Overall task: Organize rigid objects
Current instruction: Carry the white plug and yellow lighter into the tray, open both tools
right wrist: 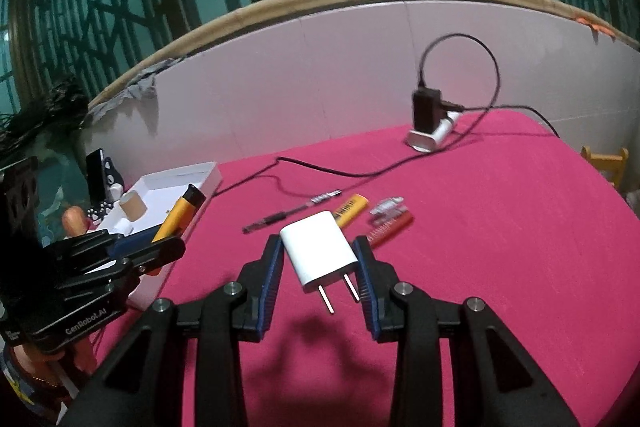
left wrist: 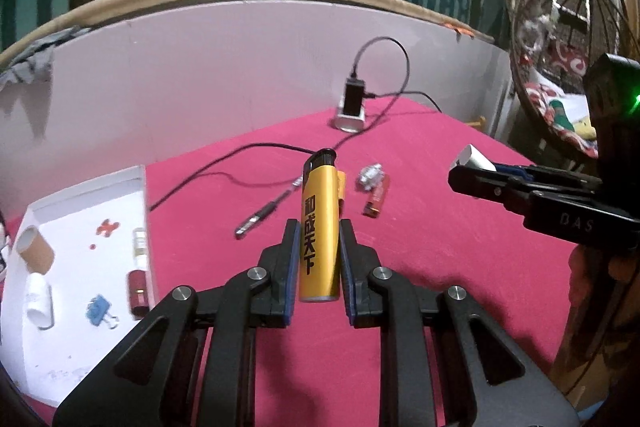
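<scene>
Tray [left wrist: 72,203] left of lighters [left wrist: 376,195]; phone stand [left wrist: 352,115] behind.

Pink table [right wrist: 500,247] — lighters [right wrist: 352,209]; cable [right wrist: 320,171]; tray [left wrist: 72,211].

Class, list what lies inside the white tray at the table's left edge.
In the white tray: a cardboard tube, a white cylinder, a blue binder clip, a dark red lighter, a small pale bottle. Its near corner is covered by the left gripper.

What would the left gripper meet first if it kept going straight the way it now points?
Probably the second yellow lighter on the pink tabletop, just past the yellow lighter that the left gripper holds; depth is unclear, so it could land on bare cloth short of it.
</scene>
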`<act>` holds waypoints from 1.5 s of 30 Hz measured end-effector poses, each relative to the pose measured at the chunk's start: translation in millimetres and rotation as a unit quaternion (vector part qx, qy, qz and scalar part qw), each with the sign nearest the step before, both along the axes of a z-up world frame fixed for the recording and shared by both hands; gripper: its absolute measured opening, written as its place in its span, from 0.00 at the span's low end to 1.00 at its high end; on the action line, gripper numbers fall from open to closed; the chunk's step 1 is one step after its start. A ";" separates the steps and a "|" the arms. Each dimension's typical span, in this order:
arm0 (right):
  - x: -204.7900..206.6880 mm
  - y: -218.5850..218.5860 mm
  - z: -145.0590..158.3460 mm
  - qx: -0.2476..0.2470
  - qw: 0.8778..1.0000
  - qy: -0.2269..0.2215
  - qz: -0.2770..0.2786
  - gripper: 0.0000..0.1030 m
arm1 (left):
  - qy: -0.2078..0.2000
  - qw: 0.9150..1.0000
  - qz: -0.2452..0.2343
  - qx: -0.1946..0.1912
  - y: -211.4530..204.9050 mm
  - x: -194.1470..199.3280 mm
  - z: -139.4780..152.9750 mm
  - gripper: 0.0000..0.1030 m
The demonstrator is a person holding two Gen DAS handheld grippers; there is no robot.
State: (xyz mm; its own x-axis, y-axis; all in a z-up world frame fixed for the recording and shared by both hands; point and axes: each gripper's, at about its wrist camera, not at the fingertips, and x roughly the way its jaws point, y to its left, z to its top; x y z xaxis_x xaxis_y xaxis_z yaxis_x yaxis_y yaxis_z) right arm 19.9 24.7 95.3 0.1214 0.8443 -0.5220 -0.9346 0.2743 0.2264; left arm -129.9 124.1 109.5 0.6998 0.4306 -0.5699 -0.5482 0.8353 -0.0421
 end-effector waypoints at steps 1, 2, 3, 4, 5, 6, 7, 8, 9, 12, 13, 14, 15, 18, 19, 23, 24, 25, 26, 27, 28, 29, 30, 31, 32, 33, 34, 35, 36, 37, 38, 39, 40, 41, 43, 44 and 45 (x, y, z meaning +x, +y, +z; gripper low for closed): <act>-3.1 1.8 1.8 0.000 1.000 -0.003 0.003 0.34 | -0.005 1.000 0.005 0.000 2.5 -5.5 2.4 0.17; -5.9 4.5 3.3 0.001 1.000 -0.006 0.005 0.34 | -0.008 1.000 0.009 0.000 4.0 -8.9 4.2 0.17; -10.5 7.4 5.7 0.000 1.000 -0.010 0.010 0.34 | -0.011 1.000 0.013 0.001 5.5 -12.1 5.7 0.17; -12.9 9.0 7.1 0.000 1.000 -0.013 0.013 0.34 | -0.014 1.000 0.017 0.001 7.4 -17.0 7.3 0.17; -16.1 11.4 8.9 -0.001 1.000 -0.016 0.016 0.34 | -0.019 1.000 0.022 0.000 9.8 -22.2 8.9 0.17; -19.4 14.1 11.1 -0.001 1.000 -0.019 0.018 0.34 | -0.022 0.999 0.026 -0.001 12.1 -26.8 10.1 0.17; -23.0 17.5 13.0 -0.001 1.000 -0.021 0.022 0.34 | -0.025 0.999 0.030 -0.001 14.3 -30.4 10.9 0.17; -25.3 19.6 14.5 -0.001 0.999 -0.022 0.024 0.34 | -0.027 0.999 0.034 -0.001 15.5 -34.1 11.7 0.17; -28.7 23.0 16.4 -0.001 0.999 -0.024 0.027 0.34 | -0.030 0.999 0.039 -0.002 17.8 -38.4 12.4 0.17; -37.9 32.0 20.2 -0.002 0.999 -0.031 0.038 0.34 | -0.036 0.998 0.053 -0.003 24.7 -49.6 14.0 0.17; -40.3 34.0 21.1 -0.003 0.999 -0.032 0.041 0.34 | -0.038 0.998 0.058 -0.004 27.2 -53.8 14.3 0.17; -43.9 37.0 22.2 -0.003 0.998 -0.035 0.045 0.34 | -0.039 0.997 0.062 -0.006 29.5 -56.9 14.2 0.17; -47.0 40.0 22.9 -0.004 0.998 -0.036 0.049 0.34 | -0.041 0.997 0.066 -0.007 31.2 -59.8 14.4 0.17; -56.6 49.5 24.5 -0.007 0.997 -0.039 0.062 0.34 | -0.046 0.996 0.078 -0.010 37.9 -70.1 13.7 0.17; -60.1 52.9 24.5 -0.008 0.997 -0.039 0.068 0.34 | -0.046 0.996 0.082 -0.009 39.3 -73.0 13.0 0.17; -74.9 65.6 24.9 -0.014 0.995 -0.045 0.087 0.34 | -0.052 0.994 0.098 -0.016 49.9 -86.1 10.8 0.17; -77.7 67.5 25.1 -0.015 0.995 -0.046 0.090 0.34 | -0.053 0.993 0.102 -0.018 52.5 -89.7 10.3 0.17; -81.4 70.4 25.4 -0.015 0.994 -0.047 0.093 0.34 | -0.053 0.993 0.107 -0.019 55.3 -93.3 9.8 0.17; -84.7 73.2 25.8 -0.016 0.994 -0.047 0.097 0.34 | -0.054 0.992 0.111 -0.018 57.2 -95.7 9.7 0.17; -88.3 76.0 26.2 -0.017 0.994 -0.048 0.101 0.34 | -0.054 0.992 0.117 -0.018 59.7 -99.5 9.4 0.17; -91.0 78.6 26.6 -0.018 0.993 -0.048 0.104 0.34 | -0.055 0.991 0.120 -0.019 62.2 -102.8 8.6 0.17; -93.7 81.5 27.0 -0.019 0.993 -0.048 0.108 0.34 | -0.057 0.990 0.125 -0.021 65.8 -106.9 8.1 0.17; -96.4 84.8 27.2 -0.021 0.992 -0.048 0.112 0.34 | -0.059 0.989 0.130 -0.023 68.7 -111.2 7.7 0.17; -99.7 88.5 27.5 -0.023 0.991 -0.045 0.120 0.34 | -0.060 0.989 0.134 -0.025 71.8 -114.9 7.1 0.17; -103.5 92.5 27.7 -0.025 0.991 -0.045 0.126 0.34 | -0.062 0.988 0.139 -0.028 75.4 -119.4 6.4 0.17; -106.5 95.4 27.8 -0.027 0.990 -0.046 0.129 0.34 | -0.064 0.987 0.144 -0.029 77.6 -122.9 6.2 0.17; -109.6 98.0 28.0 -0.028 0.990 -0.047 0.133 0.34 | -0.066 0.986 0.149 -0.031 80.2 -127.1 6.1 0.17; -114.0 102.1 28.3 -0.030 0.989 -0.048 0.139 0.34 | -0.068 0.985 0.153 -0.032 82.5 -131.0 5.7 0.17; -117.9 106.1 28.6 -0.032 0.988 -0.050 0.144 0.34 | -0.069 0.985 0.156 -0.034 84.8 -134.7 5.2 0.17; -121.1 109.8 28.7 -0.034 0.987 -0.051 0.148 0.34 | -0.071 0.984 0.162 -0.036 87.7 -139.2 4.6 0.17; -125.3 115.1 28.6 -0.037 0.986 -0.051 0.154 0.34 | -0.072 0.982 0.168 -0.038 90.7 -144.0 4.2 0.17; -128.2 118.8 28.2 -0.040 0.985 -0.052 0.158 0.34 | -0.073 0.981 0.175 -0.040 94.2 -149.2 3.6 0.17; -131.9 124.8 27.5 -0.044 0.984 -0.052 0.163 0.34 | -0.075 0.980 0.180 -0.042 97.3 -153.9 2.8 0.17; -134.9 130.1 26.7 -0.047 0.984 -0.051 0.167 0.34 | -0.077 0.978 0.187 -0.044 100.9 -159.5 2.0 0.17; -141.8 140.3 23.8 -0.054 0.982 -0.051 0.173 0.34 | -0.080 0.975 0.202 -0.051 110.0 -171.9 0.0 0.17; -146.0 146.5 21.5 -0.059 0.981 -0.052 0.175 0.34 | -0.080 0.973 0.208 -0.053 113.8 -176.5 -0.8 0.17; -148.9 150.3 20.0 -0.062 0.981 -0.053 0.177 0.34 | -0.080 0.971 0.217 -0.055 118.4 -183.0 -2.2 0.17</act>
